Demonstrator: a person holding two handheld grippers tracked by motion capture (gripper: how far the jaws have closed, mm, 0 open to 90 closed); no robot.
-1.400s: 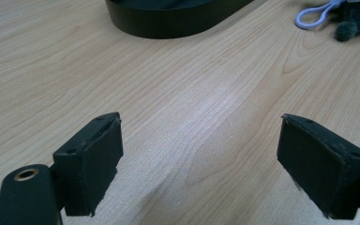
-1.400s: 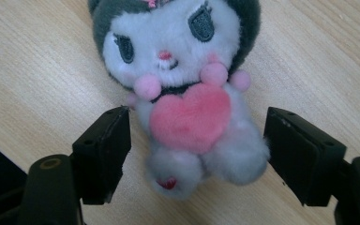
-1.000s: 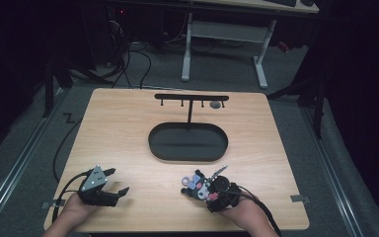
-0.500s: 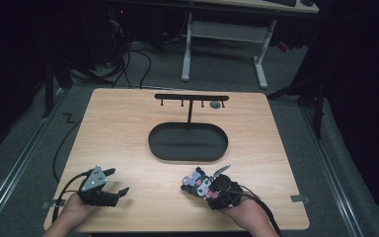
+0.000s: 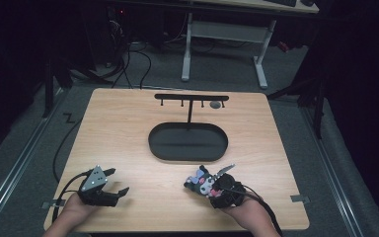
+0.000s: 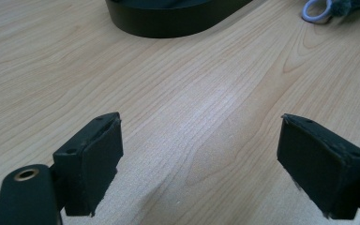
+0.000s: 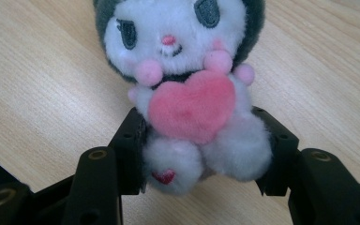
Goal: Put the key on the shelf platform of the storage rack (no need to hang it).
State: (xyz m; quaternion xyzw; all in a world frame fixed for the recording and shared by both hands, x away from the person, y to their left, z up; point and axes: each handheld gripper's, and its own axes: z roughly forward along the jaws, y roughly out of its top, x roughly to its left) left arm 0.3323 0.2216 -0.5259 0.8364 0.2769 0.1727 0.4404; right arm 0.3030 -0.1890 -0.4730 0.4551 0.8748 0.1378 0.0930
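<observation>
high view: plush toy (image 5: 201, 180) lower centre-right on table (image 5: 128, 128), right gripper (image 5: 212, 186) clamping it | left gripper view: left gripper (image 6: 201, 161) jaws wide, empty | right gripper view: jaws squeeze soft lower body; risk: plush may slip when lifted

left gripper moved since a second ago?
No. In the high view the left gripper sits at the same spot near the table's front-left edge, equally far from the black tray.
</observation>
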